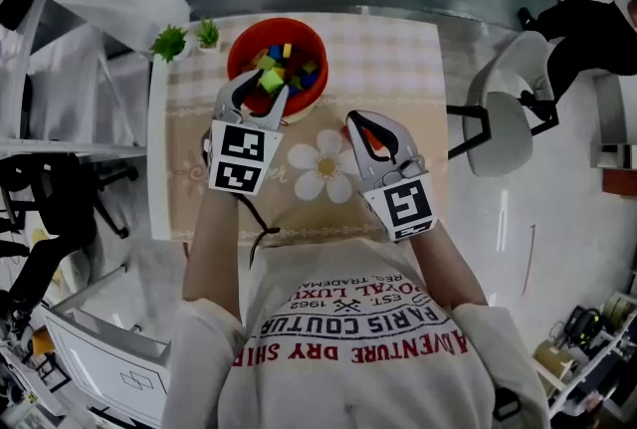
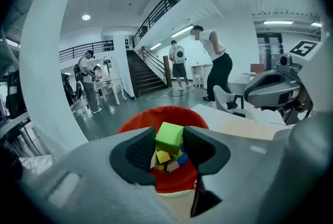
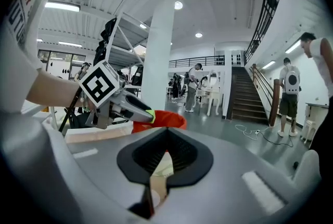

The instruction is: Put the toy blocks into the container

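A red bowl (image 1: 299, 29) holding several coloured blocks stands at the far side of the small table (image 1: 398, 69). My left gripper (image 1: 261, 91) hangs over the bowl's near rim, shut on a green block (image 1: 271, 80). In the left gripper view the green block (image 2: 169, 137) sits pinched between the two dark pads, with the red bowl (image 2: 156, 116) and its blocks right below. My right gripper (image 1: 365, 130) hovers over the table to the right of the bowl, shut with nothing in it. The right gripper view shows its pads (image 3: 179, 153) meeting, and the left gripper (image 3: 122, 106) at the bowl (image 3: 169, 119).
Two small green plants (image 1: 171, 41) (image 1: 208, 33) stand at the table's far left corner, next to the bowl. A flower print (image 1: 323, 163) marks the tablecloth. A white chair (image 1: 503, 113) stands right of the table. People stand far back in both gripper views.
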`<state>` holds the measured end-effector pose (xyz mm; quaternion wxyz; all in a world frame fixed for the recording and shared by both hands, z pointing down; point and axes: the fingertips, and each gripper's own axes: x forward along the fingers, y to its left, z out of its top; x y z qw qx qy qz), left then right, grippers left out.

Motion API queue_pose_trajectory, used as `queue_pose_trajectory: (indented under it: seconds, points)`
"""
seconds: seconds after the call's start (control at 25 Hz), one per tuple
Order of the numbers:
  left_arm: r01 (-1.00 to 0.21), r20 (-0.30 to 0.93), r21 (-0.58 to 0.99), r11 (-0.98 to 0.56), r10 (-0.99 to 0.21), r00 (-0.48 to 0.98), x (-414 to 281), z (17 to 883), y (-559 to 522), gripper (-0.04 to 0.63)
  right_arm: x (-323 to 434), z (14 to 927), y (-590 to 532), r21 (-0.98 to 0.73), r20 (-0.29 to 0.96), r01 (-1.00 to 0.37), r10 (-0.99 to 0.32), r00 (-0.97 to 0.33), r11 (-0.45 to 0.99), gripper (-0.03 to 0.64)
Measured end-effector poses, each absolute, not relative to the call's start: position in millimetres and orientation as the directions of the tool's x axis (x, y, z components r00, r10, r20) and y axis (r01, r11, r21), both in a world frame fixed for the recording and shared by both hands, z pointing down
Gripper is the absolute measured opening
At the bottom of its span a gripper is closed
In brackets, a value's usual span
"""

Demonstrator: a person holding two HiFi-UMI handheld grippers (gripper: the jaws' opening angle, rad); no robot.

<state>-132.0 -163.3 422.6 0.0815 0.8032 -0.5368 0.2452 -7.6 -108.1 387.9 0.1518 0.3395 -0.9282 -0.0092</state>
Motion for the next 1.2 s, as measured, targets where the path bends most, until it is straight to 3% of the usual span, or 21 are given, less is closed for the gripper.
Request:
queue_pose_trajectory:
  seconds: [0.24,0.4,0.44,0.84,1.2]
  points:
    - [-0.914,0.502,-0.118,-0.388,-0.817,0.283,-135,433,-162,0.195,4,393,-104,0.121,0.292,-0.650,-0.652,-0.699,0.751,0.000]
    - [-0.917,0.480,-0.137,-0.375,-0.835,0.270,-136,425,-161,0.344,8,390,-101,0.108,0.289,-0.666,-0.664,-0.689,0.738,0.000]
    - [-0.915,0.475,-0.138,-0.379,-0.836,0.275,-134,423,-159,0.353,10,390,-100,0.097,0.287,-0.672,-0.667,-0.688,0.734,0.000]
    - [-0.842,0.456,-0.090,-0.532,-0.774,0.440,-52,421,-119,0.354,38,397,-97,0.060,0.299,-0.715,-0.696,-0.653,0.696,0.000]
    - [-0.683,0.539,-0.050,-0.728,-0.596,0.595,47,462,-81,0.353,86,417,-95,-0.001,0.338,-0.771,-0.725,-0.600,0.637,0.000]
